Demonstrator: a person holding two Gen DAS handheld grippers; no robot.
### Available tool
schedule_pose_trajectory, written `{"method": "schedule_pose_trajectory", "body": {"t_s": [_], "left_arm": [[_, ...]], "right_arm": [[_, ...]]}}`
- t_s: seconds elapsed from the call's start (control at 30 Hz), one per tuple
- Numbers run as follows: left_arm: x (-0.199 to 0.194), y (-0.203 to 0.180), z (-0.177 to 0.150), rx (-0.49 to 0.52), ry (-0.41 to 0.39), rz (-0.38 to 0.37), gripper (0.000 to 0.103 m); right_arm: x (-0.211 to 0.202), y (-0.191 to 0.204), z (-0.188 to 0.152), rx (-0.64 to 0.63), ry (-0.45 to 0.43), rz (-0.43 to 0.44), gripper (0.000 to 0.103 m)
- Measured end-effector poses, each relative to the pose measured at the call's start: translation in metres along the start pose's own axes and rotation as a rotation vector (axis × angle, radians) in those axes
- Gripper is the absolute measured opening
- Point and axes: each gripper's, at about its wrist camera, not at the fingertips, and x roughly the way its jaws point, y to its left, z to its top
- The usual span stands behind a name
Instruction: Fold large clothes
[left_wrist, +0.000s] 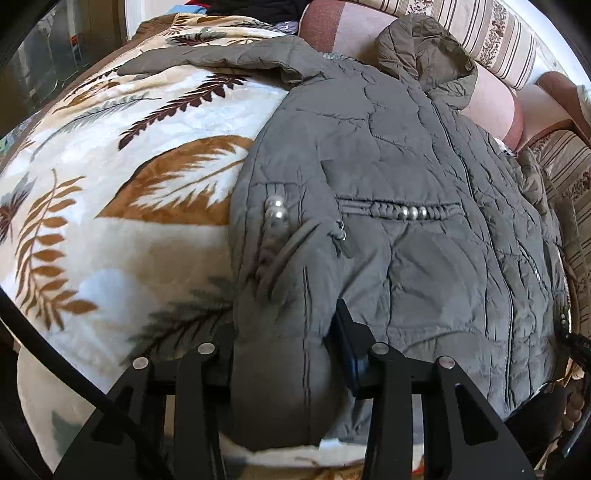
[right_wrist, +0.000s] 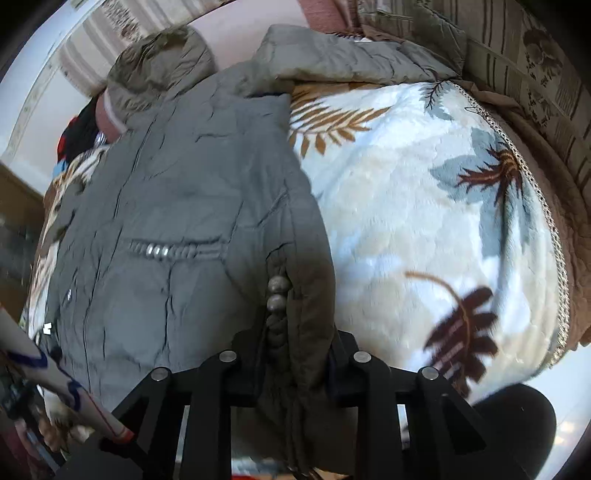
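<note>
In the left wrist view, a grey quilted jacket (left_wrist: 388, 192) is seen spread on a leaf-patterned blanket (left_wrist: 110, 184), its hood toward the sofa back (left_wrist: 491, 40). Its lower hem corner is pinched between the jaws of the left gripper (left_wrist: 284, 354).

In the right wrist view, the opposite hem edge is clamped by the right gripper (right_wrist: 295, 362). One sleeve (right_wrist: 354, 59) is laid outward. No fold is judged made yet; sleeves and body remain.

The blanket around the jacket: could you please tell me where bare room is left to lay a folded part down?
Bare leaf-print blanket lies on the left claw's side, bordered by the grey jacket and its outstretched sleeve. Another bare patch lies beside the right claw, between jacket and trimmed blanket edge. The middle and hood end are crowded.
</note>
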Motion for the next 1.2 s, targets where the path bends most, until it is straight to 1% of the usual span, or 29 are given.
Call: {"method": "schedule_pose_trajectory", "body": {"t_s": [0.1,0.17,0.2,0.27,0.33,0.37,0.4,0.43,0.47,0.5,0.6,0.67,0.77,0.9,1.0,1.1,1.13,1.2], "left_arm": [[-0.005,0.004,-0.004,0.002,0.0,0.008,0.044],[-0.012,0.007,-0.007,0.003,-0.002,0.006,0.045],[-0.017,0.01,-0.007,0.004,-0.007,0.006,0.046],[-0.028,0.016,-0.008,-0.002,-0.022,0.007,0.05],[-0.038,0.022,-0.004,-0.01,-0.046,0.016,0.051],[-0.043,0.024,-0.002,-0.013,-0.059,0.025,0.051],[-0.05,0.029,0.003,-0.02,-0.081,0.034,0.053],[-0.055,0.032,0.007,-0.028,-0.098,0.036,0.057],[-0.059,0.036,0.012,-0.037,-0.117,0.039,0.062],[-0.064,0.04,0.018,-0.047,-0.137,0.046,0.064],[-0.071,0.049,0.031,-0.068,-0.167,0.076,0.066],[-0.073,0.054,0.039,-0.079,-0.179,0.095,0.07],[-0.077,0.065,0.049,-0.089,-0.203,0.127,0.072],[-0.074,0.085,0.068,-0.108,-0.219,0.165,0.075],[-0.064,0.106,0.091,-0.14,-0.224,0.159,0.076],[-0.051,0.131,0.119,-0.202,-0.231,0.129,0.076],[-0.045,0.14,0.129,-0.231,-0.23,0.119,0.077],[-0.027,0.161,0.151,-0.297,-0.209,0.09,0.077]], "right_arm": [[-0.005,0.0,-0.011,-0.007,0.001,-0.015,0.028],[-0.011,0.0,-0.017,-0.011,-0.002,-0.033,0.03],[-0.011,0.0,-0.016,-0.013,-0.002,-0.039,0.032],[-0.019,-0.002,-0.018,-0.019,-0.005,-0.053,0.032],[-0.032,0.0,-0.017,-0.026,-0.029,-0.069,0.035],[-0.039,0.001,-0.015,-0.033,-0.047,-0.075,0.039],[-0.047,0.003,-0.013,-0.042,-0.072,-0.08,0.046],[-0.054,0.006,-0.01,-0.051,-0.098,-0.082,0.05],[-0.062,0.011,-0.006,-0.061,-0.129,-0.081,0.058],[-0.067,0.018,0.0,-0.072,-0.156,-0.077,0.064],[-0.07,0.042,0.012,-0.122,-0.191,-0.05,0.07],[-0.062,0.063,0.02,-0.175,-0.186,-0.042,0.071],[-0.044,0.096,0.028,-0.256,-0.168,-0.043,0.071],[-0.028,0.132,0.033,-0.318,-0.16,-0.007,0.071],[-0.021,0.15,0.035,-0.335,-0.175,0.006,0.071],[-0.013,0.165,0.035,-0.339,-0.178,0.004,0.071],[-0.013,0.167,0.034,-0.343,-0.181,0.001,0.072],[-0.01,0.169,0.03,-0.35,-0.19,-0.016,0.078]]}}
